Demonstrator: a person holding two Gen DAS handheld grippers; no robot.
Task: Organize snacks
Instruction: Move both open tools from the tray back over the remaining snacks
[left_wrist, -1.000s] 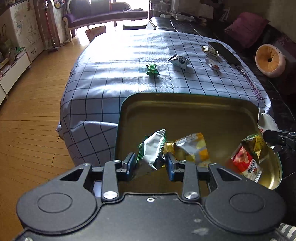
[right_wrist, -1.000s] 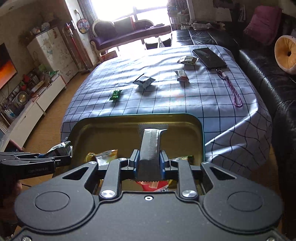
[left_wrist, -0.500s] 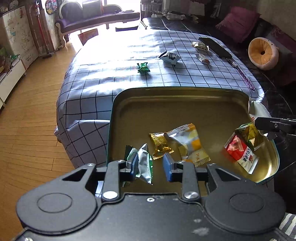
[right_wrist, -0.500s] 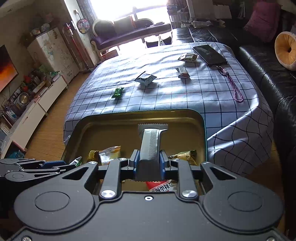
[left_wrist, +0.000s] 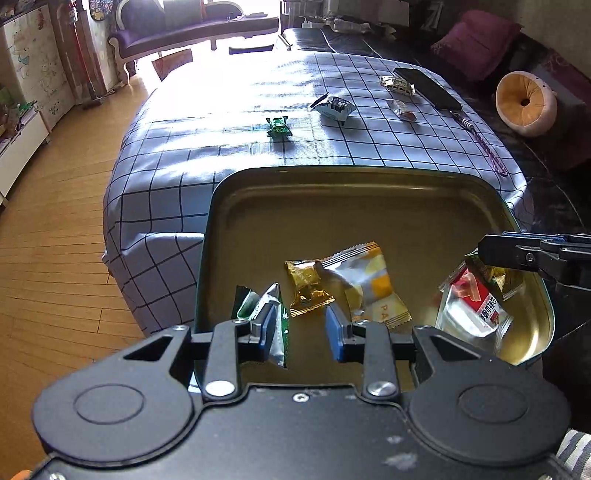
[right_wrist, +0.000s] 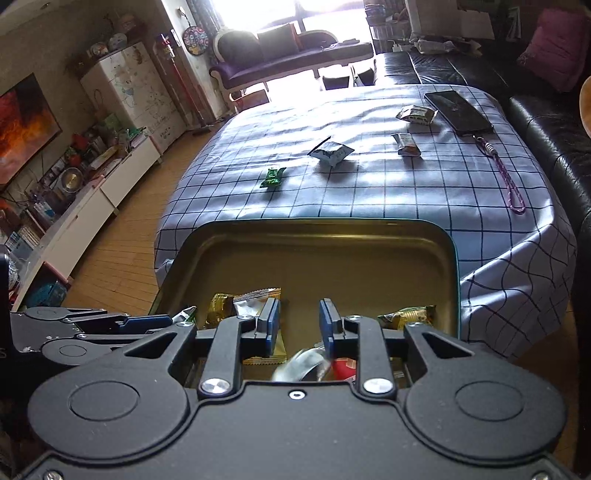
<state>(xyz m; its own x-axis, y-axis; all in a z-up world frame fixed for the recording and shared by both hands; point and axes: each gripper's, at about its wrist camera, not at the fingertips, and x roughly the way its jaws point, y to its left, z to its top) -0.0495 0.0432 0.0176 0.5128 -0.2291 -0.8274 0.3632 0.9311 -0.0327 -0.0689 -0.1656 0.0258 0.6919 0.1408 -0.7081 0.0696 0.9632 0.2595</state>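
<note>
Since a moment ago my right tongs (right_wrist: 297, 325) have opened, dropping their grey packet (right_wrist: 301, 365) into the tin (left_wrist: 369, 173); left tongs (left_wrist: 300, 328) apart too; four snacks wait on the counter (left_wrist: 229, 122).

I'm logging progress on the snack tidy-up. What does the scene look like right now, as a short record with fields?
container: gold tin at the near table edge
in tin: gold candy, yellow-white packet, red packet, green-silver packet
still on tablecloth: green candy, dark-and-white packet, two small wrappers
other: phone with purple strap
left gripper: open, green-silver packet leaning on one finger
right gripper: just been opening, nothing between the fingers; a blurred silvery packet shows below it
</note>
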